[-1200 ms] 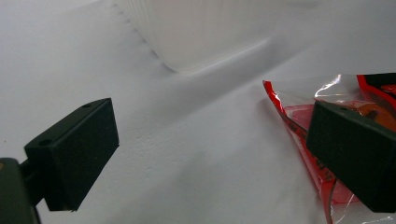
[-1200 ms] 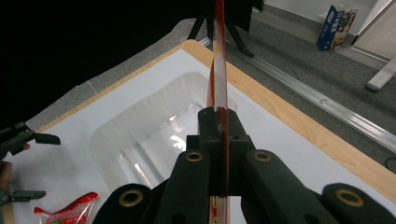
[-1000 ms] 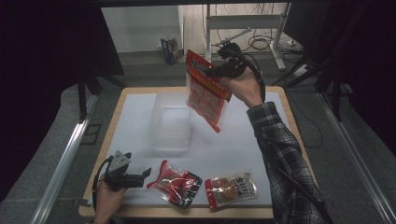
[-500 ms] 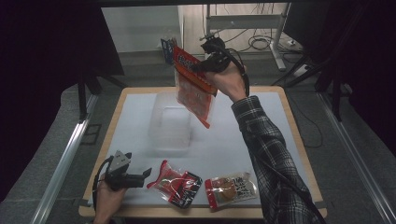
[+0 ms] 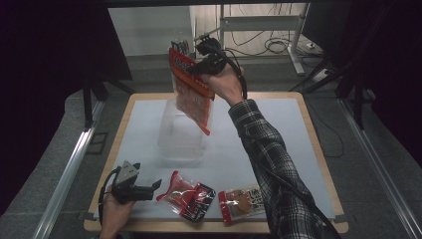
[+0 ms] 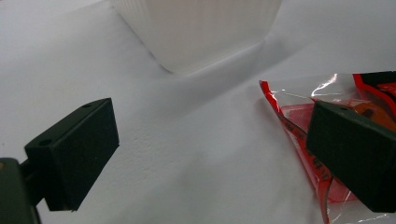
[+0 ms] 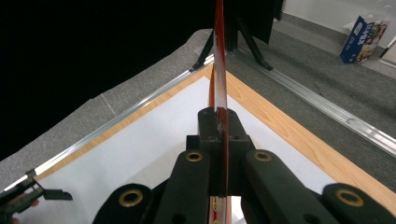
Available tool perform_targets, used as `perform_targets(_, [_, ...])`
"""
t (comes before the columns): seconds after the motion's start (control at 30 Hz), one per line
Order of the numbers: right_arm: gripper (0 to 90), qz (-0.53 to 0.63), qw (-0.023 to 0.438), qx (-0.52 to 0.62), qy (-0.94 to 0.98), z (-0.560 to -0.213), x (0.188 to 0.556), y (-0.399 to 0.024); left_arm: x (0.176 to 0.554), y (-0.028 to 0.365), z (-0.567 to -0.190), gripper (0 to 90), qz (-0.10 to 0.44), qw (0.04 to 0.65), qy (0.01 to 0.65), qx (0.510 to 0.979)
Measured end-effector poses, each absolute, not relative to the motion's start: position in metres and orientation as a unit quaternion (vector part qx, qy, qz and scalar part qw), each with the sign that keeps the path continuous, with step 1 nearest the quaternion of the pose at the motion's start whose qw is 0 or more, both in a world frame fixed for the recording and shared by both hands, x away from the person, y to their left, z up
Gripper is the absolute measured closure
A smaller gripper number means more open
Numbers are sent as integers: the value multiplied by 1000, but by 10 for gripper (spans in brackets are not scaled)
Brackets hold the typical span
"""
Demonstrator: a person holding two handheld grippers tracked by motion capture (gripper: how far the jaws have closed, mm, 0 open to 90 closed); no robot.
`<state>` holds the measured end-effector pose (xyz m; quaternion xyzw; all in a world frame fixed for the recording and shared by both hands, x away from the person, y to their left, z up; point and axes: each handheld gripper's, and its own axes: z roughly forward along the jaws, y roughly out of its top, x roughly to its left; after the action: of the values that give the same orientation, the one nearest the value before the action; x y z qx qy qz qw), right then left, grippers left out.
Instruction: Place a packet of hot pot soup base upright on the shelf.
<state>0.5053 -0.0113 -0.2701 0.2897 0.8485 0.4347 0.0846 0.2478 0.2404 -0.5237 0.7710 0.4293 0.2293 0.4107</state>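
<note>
Snack bag (image 5: 193, 94), red and flat, hangs from the right gripper (image 5: 199, 67), whose jaws are clamped on its top edge; seen edge-on between them (image 7: 219, 84). Judged light, limp, slick film; contents probably crushable. A grip on the sealed top strip looks best. Below the bag stands a clear plastic bin (image 5: 181, 132). Left gripper (image 5: 149, 188) rests low, jaws apart and empty, a red packet (image 6: 299, 121) beside one jaw, another packet (image 5: 244, 201) beyond.

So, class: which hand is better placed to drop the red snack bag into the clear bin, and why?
Right. The right claw is shut on the red snack bag, which hangs above the clear bin. The left claw rests open by the near table edge.
</note>
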Motion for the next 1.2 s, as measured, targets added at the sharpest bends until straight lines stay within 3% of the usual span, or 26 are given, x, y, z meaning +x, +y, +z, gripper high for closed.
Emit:
perform_targets(0.73, [887,445,72,305,839,-275,506,21,248,239,-524,26,230,409,426,774])
perform_targets(1.2, [887,420,69,328,843,-321,521,26,248,239,-524,26,230,407,426,774])
